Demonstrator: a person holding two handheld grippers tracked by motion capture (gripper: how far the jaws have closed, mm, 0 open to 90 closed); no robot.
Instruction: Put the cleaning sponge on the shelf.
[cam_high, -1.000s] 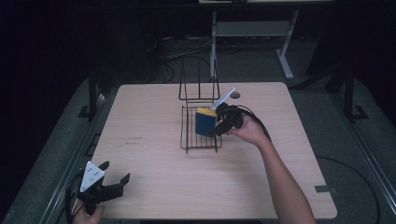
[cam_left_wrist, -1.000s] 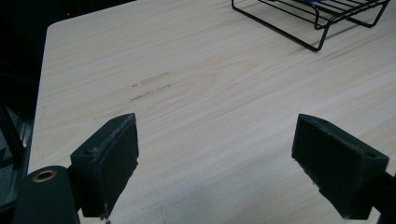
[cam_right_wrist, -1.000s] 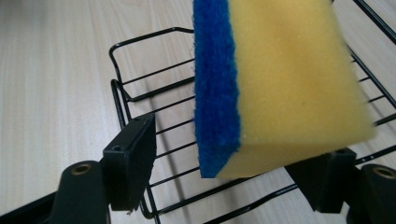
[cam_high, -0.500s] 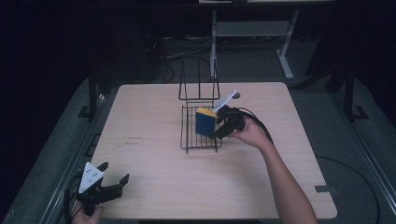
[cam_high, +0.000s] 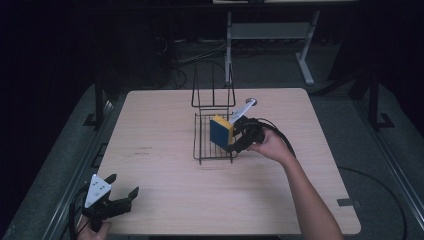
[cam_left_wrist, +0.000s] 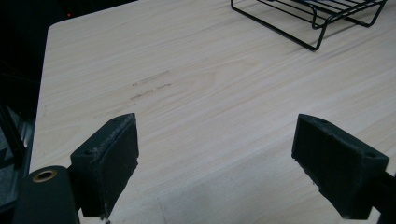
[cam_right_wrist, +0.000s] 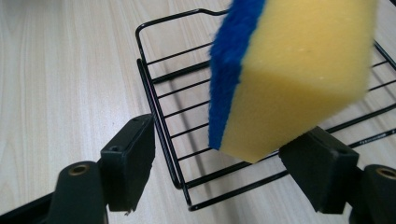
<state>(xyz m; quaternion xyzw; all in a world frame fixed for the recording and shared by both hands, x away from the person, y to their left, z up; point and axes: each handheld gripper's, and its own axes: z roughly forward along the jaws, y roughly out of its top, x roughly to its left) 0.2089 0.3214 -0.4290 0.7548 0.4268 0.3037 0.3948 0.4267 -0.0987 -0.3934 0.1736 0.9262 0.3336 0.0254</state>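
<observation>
The pale wooden table carried a black wire rack near its middle, its tall back standing at the far side, probably so that things could lean in it and drain. The right gripper hung at the rack's right edge with its jaws spread wide, the left pad clear of the yellow and blue sponge, which stood tilted on edge over the rack's bars, apparently just set there. The left gripper waited at the table's near left corner, jaws wide and empty.
</observation>
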